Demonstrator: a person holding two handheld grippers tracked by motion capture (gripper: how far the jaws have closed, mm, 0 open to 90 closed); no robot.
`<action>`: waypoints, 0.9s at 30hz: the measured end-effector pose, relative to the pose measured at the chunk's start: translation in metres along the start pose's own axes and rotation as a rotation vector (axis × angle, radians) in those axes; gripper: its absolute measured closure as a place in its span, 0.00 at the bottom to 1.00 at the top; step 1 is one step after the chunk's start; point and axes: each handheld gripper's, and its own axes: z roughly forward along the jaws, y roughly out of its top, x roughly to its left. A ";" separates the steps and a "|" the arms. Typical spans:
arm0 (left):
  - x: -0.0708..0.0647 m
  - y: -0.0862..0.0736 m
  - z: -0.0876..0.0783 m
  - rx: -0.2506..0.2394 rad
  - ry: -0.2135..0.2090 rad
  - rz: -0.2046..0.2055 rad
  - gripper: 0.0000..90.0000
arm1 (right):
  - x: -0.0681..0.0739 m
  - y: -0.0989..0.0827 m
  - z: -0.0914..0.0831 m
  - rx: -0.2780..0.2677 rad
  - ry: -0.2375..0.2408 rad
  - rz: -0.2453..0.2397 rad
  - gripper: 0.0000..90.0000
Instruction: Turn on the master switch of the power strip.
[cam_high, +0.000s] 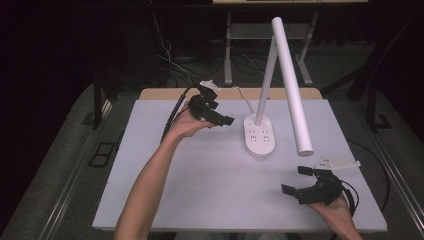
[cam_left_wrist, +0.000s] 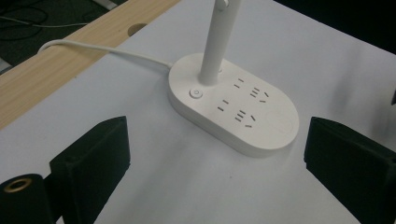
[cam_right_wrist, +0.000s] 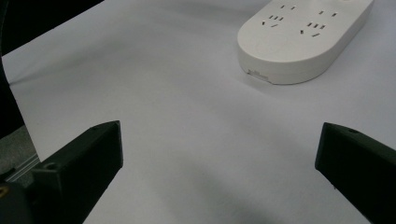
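Counter (cam_high: 200, 190): white top, with a wooden strip along its far edge.
Desk lamp (cam_high: 290, 85): white, folded arm; oval base with sockets and a power button stands at centre-far, its cord (cam_left_wrist: 102, 50) running off over the far edge.
Left tongs (cam_high: 222, 120): held above the counter just left of the lamp base, jaws released, empty.
Right tongs (cam_high: 297, 180): near right corner, jaws spread wide, empty.
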 end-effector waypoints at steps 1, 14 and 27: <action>0.001 0.001 0.003 0.005 0.002 -0.004 0.08 | 0.000 0.000 0.000 0.000 -0.001 0.000 0.00; 0.009 0.009 0.029 0.013 -0.006 -0.076 0.16 | -0.001 -0.001 0.000 -0.003 0.000 -0.001 0.00; 0.018 0.004 0.055 -0.009 -0.034 -0.123 0.25 | -0.001 -0.001 -0.001 0.003 0.003 0.001 0.00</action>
